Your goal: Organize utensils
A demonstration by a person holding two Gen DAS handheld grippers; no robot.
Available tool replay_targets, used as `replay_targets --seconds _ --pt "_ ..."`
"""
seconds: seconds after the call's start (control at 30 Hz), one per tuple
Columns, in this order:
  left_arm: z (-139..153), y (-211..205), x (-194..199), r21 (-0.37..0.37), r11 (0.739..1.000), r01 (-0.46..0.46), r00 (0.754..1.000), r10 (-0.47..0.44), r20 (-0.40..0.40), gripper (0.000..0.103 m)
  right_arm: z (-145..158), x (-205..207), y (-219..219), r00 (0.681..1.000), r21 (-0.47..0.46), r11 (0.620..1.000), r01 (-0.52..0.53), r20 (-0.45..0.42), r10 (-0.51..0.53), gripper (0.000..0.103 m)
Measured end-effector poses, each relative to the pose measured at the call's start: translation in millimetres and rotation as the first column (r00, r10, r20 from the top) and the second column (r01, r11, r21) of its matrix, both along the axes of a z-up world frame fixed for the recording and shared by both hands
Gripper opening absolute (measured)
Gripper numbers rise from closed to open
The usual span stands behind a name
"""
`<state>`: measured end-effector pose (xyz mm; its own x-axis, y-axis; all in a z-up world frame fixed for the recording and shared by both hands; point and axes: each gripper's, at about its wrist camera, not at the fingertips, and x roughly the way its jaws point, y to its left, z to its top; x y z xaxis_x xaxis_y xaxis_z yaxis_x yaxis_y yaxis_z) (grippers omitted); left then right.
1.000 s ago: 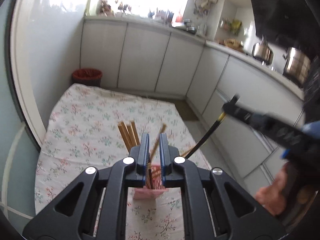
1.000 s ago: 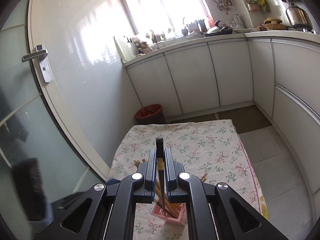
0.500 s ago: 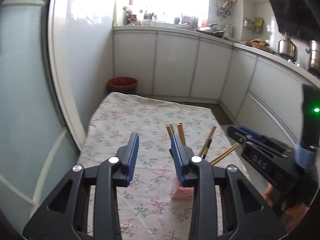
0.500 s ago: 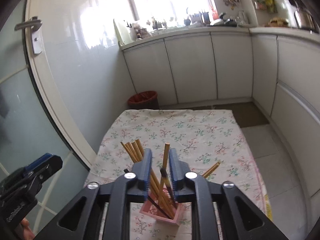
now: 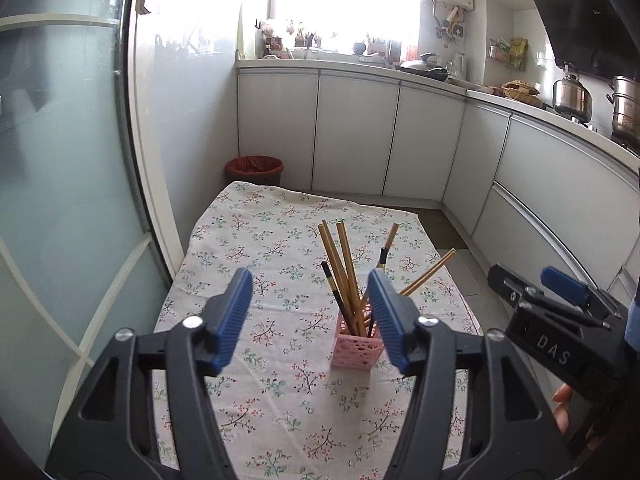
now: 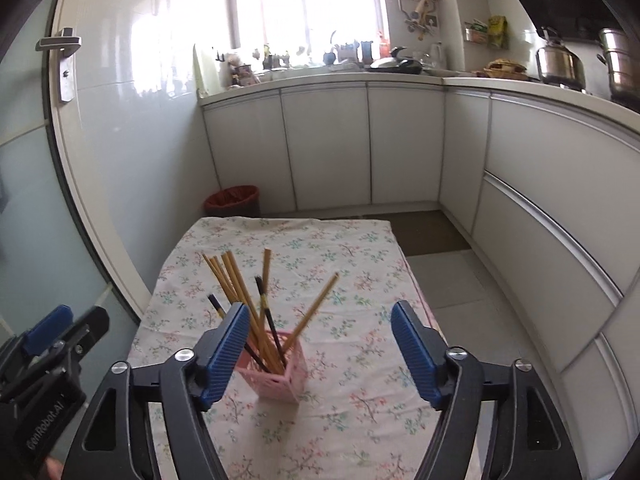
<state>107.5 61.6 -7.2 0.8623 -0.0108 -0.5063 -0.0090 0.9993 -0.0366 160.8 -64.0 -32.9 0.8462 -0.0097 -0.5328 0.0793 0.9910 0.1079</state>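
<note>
A small pink perforated holder (image 5: pixel 356 350) (image 6: pixel 276 378) stands on the floral tablecloth (image 5: pixel 276 248) (image 6: pixel 352 264). Several wooden chopsticks (image 5: pixel 340 268) (image 6: pixel 236 284) and dark-tipped ones lean out of it. My left gripper (image 5: pixel 308 320) hangs above the cloth, a little back from the holder, jaws opening with nothing between them. My right gripper (image 6: pixel 320 350) hovers just behind the holder, jaws opening and empty as well. Each gripper shows at the edge of the other's view.
A red waste bin (image 5: pixel 254 168) (image 6: pixel 232 200) sits beyond the table's far end. White cabinets (image 5: pixel 352 136) line the back and right. A frosted glass door (image 5: pixel 60 180) runs along the left. Pots (image 5: pixel 572 94) stand on the counter at right.
Both grippers were shut on chopsticks over the holder; both have let go, spread their jaws and drawn back. The released chopsticks now stand in the holder.
</note>
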Motion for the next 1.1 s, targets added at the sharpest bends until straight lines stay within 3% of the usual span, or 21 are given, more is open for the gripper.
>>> replay_targets --seconds 0.13,0.33,0.5,0.7,1.1 --pt "-0.2 -2.1 -14.6 0.008 1.000 0.003 1.000 -0.003 0.006 0.077 -5.1 -22.5 -7.2 1.000 0.000 1.000 0.021 -0.012 -0.021 0.091" --pt "-9.6 -10.4 -34.5 0.039 0.999 0.001 1.000 0.000 -0.018 0.082 -9.9 -60.2 -14.7 0.996 0.017 0.996 0.085 -0.020 -0.085 0.098" --pt "-16.0 -15.2 -53.9 0.053 0.999 -0.002 0.999 0.004 -0.034 0.084 -13.2 -87.3 -19.4 0.993 -0.004 0.993 0.120 -0.008 -0.120 0.101" --pt "-16.9 -16.9 -83.7 0.071 0.997 -0.015 1.000 0.014 0.005 0.100 -18.0 -124.5 -30.6 0.986 0.012 0.986 0.169 0.008 -0.169 0.103" --pt "-8.1 -31.7 -137.7 0.050 0.999 0.019 0.999 -0.020 0.028 0.101 -13.9 -192.1 -51.6 0.966 -0.015 0.966 0.258 0.023 -0.258 0.103"
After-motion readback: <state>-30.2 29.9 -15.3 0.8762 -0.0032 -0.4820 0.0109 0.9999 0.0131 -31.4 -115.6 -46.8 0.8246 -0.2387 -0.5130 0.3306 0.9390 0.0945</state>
